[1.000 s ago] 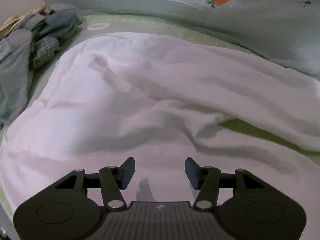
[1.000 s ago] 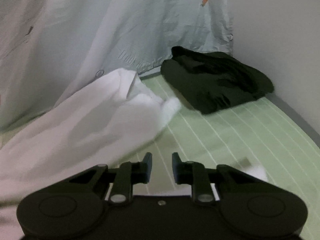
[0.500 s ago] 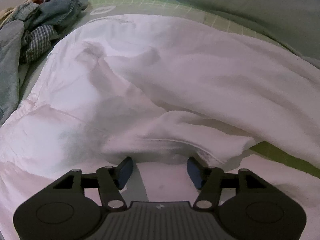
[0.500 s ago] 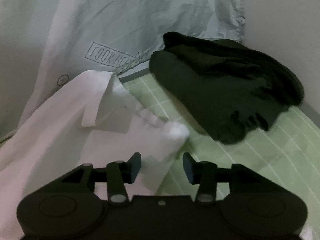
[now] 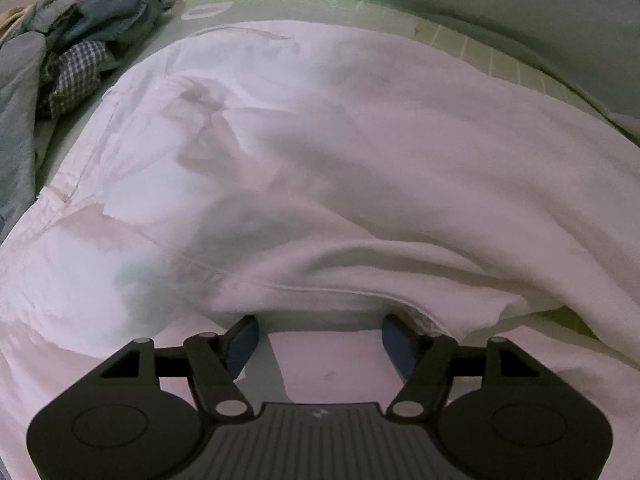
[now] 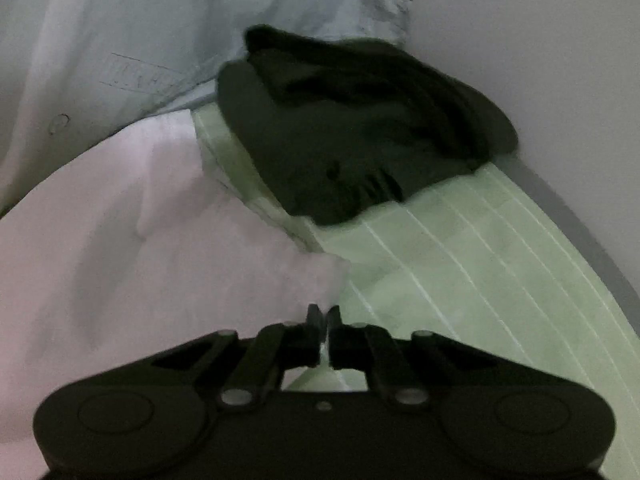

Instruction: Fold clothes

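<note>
A large white garment [image 5: 320, 168] lies rumpled across the green checked bed sheet and fills the left wrist view. My left gripper [image 5: 318, 338] is open, its blue pads on either side of a folded hem of the garment, close against it. In the right wrist view the same white garment [image 6: 152, 240] covers the left half. My right gripper [image 6: 324, 320] is shut at the garment's right edge, with a sliver of white cloth between its pads.
A folded dark garment [image 6: 352, 128] rests on the green sheet [image 6: 480, 264] by the wall. A heap of denim and checked clothes [image 5: 68, 52] lies at the far left. A pale grey quilt [image 5: 520, 20] with a carrot print bunches along the back.
My right gripper moved in to the white garment's edge and closed from open. My left gripper advanced low toward the folded hem and stayed open.
</note>
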`<state>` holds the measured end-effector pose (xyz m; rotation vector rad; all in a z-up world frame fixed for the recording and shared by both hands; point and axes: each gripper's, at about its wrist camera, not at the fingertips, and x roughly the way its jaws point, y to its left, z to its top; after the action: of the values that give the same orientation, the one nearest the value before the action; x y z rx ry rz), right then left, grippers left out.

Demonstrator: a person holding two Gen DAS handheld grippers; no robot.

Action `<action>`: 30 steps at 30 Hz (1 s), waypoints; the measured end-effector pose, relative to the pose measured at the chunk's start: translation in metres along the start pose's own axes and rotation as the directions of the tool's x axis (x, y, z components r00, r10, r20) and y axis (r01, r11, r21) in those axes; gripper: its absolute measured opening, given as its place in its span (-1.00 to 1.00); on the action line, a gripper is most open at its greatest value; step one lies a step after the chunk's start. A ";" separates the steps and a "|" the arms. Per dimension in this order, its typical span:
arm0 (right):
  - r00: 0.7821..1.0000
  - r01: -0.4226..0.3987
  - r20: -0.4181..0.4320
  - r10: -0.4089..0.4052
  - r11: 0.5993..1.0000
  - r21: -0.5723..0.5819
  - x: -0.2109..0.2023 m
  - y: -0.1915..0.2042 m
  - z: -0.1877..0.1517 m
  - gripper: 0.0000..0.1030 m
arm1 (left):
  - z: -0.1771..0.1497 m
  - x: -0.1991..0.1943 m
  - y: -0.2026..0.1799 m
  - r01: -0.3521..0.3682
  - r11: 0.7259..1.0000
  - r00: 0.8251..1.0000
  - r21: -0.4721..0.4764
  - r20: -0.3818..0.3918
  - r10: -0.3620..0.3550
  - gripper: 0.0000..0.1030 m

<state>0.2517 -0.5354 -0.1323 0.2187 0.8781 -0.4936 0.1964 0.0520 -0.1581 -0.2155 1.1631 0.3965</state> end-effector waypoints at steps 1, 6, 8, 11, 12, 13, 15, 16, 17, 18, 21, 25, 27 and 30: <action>1.000 0.005 0.017 -0.005 1.000 -0.009 -0.003 0.001 -0.001 -0.38 | 0.000 0.000 0.001 0.000 1.000 1.000 -0.003 -0.002 0.000 0.37; 0.985 -0.029 0.169 0.045 0.995 -0.097 -0.023 0.020 0.010 -0.24 | 0.001 0.001 0.006 -0.003 1.000 1.000 -0.017 -0.014 0.003 0.43; 0.975 -0.101 0.185 0.123 0.987 -0.124 -0.020 0.032 0.020 -0.22 | 0.002 0.001 0.008 -0.003 1.000 1.000 -0.024 -0.020 0.003 0.43; 0.963 -0.181 0.175 0.203 0.974 -0.136 0.000 0.052 0.039 -0.17 | 0.004 0.000 0.007 -0.005 0.999 1.000 -0.040 -0.025 0.005 0.44; 0.958 -0.203 0.175 0.225 0.970 -0.134 0.009 0.059 0.047 -0.09 | 0.004 0.000 0.005 -0.009 0.999 1.000 -0.039 -0.026 0.008 0.44; 0.957 -0.221 0.161 0.240 0.967 -0.129 0.019 0.064 0.055 0.04 | 0.004 0.000 0.004 -0.012 0.999 1.000 -0.036 -0.027 0.011 0.45; 0.958 -0.249 0.116 0.261 0.962 -0.113 0.041 0.072 0.071 0.25 | 0.005 0.001 0.003 -0.020 0.999 0.999 -0.031 -0.030 0.019 0.50; 0.958 -0.262 0.093 0.272 0.959 -0.105 0.052 0.076 0.080 0.35 | 0.006 0.002 0.003 -0.024 0.999 0.999 -0.031 -0.033 0.023 0.55; 0.957 -0.276 0.070 0.283 0.956 -0.096 0.063 0.080 0.088 0.36 | 0.006 0.003 0.004 -0.029 0.999 0.999 -0.031 -0.035 0.028 0.60; 0.955 -0.289 0.048 0.293 0.953 -0.087 0.074 0.084 0.096 0.33 | 0.007 0.004 0.004 -0.031 0.999 0.999 -0.034 -0.038 0.030 0.61; 0.945 -0.327 -0.019 0.326 0.943 -0.058 0.107 0.097 0.120 -0.57 | 0.008 0.005 0.006 -0.028 0.998 0.999 -0.053 -0.047 0.026 0.65; 0.951 -0.305 0.025 0.308 0.950 -0.071 0.127 0.107 0.151 -0.93 | 0.007 0.006 0.008 -0.033 0.997 0.998 -0.063 -0.049 0.030 0.74; 0.955 -0.287 0.071 0.289 0.957 -0.035 0.132 0.105 0.167 -0.94 | 0.007 0.007 0.007 -0.038 0.997 0.998 -0.063 -0.051 0.035 0.77; 0.970 -0.224 0.090 0.226 0.974 -0.033 0.145 0.104 0.183 -0.94 | 0.008 0.008 0.007 -0.045 0.997 0.998 -0.064 -0.055 0.042 0.83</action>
<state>0.5059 -0.5617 -0.1323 0.2694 0.7560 -0.2797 0.2028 0.0632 -0.1619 -0.2593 1.2102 0.4696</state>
